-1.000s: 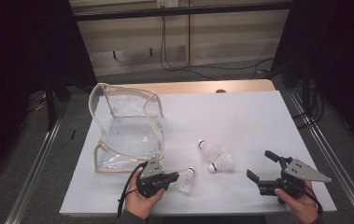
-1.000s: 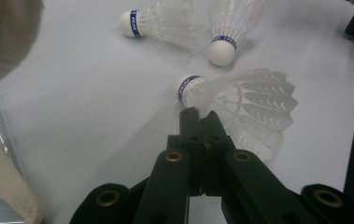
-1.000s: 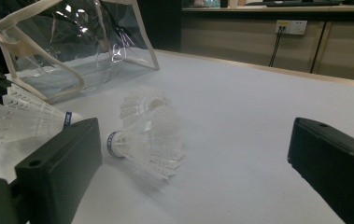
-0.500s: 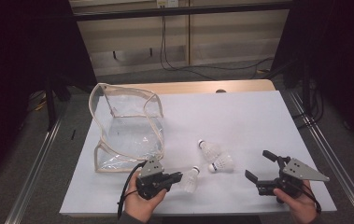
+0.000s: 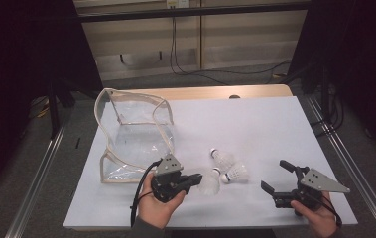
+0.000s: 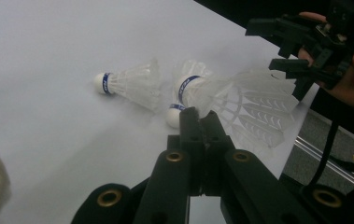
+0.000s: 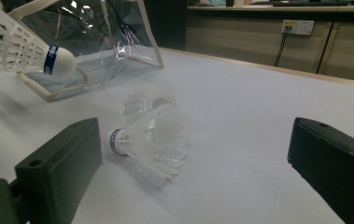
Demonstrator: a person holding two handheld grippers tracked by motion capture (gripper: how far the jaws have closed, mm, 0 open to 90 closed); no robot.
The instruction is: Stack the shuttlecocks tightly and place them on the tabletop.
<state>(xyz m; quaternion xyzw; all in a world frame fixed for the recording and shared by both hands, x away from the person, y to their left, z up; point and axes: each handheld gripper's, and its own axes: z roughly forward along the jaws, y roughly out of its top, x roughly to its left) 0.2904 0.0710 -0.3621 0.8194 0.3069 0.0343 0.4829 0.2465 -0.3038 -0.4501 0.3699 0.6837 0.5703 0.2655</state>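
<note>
Surface: white table (image 5: 255, 129), clear zip bag (image 5: 135, 135) standing open at its left.
Left gripper (image 5: 193, 180): clamped on a shuttlecock (image 6: 240, 100) by its feather skirt, just above the table.
Right gripper (image 5: 278, 177): jaws wide, nothing between.
Risk: thin feathers — they could crush or slip free.
Axis: roughly level, cork toward the two loose shuttlecocks (image 5: 229, 167).

The far shuttlecock (image 7: 149, 100) is blurred behind the near shuttlecock (image 7: 146, 140); the lifted shuttlecock's (image 7: 18, 46) feathers are cut off at the left.
</note>
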